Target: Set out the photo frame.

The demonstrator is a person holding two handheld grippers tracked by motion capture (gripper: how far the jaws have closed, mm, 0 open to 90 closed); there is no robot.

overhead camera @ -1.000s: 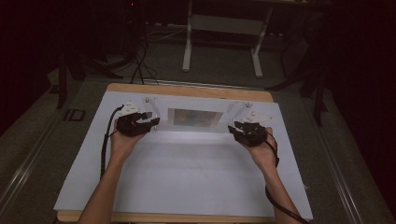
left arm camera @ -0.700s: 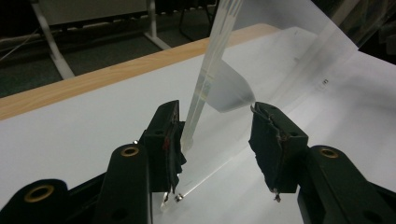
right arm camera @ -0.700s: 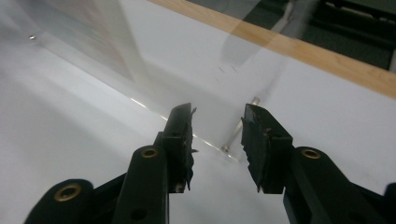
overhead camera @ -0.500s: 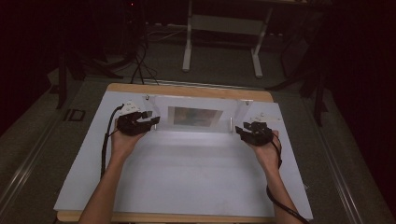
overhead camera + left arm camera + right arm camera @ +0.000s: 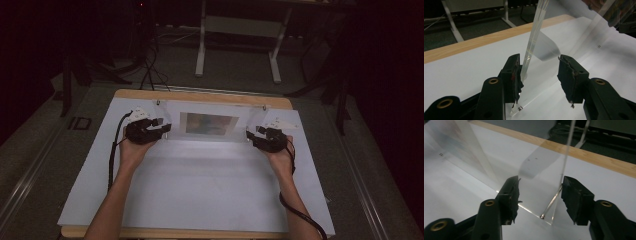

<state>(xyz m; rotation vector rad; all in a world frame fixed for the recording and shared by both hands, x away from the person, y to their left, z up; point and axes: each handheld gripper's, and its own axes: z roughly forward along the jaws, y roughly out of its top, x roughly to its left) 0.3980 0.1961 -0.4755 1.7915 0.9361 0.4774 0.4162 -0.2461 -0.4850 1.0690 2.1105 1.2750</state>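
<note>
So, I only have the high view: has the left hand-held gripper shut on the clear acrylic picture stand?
Observer: No. The left hand-held gripper is open, and the stand's clear left side panel rises between its jaws.
Operator: And the right one?
Observer: The right hand-held gripper is open too, astride the clear right side panel.
Operator: Anything at the base?
Observer: A small metal screw sits at that panel's foot.

Dim, dark surroundings; soft glare on table [image 5: 200,190]
</note>
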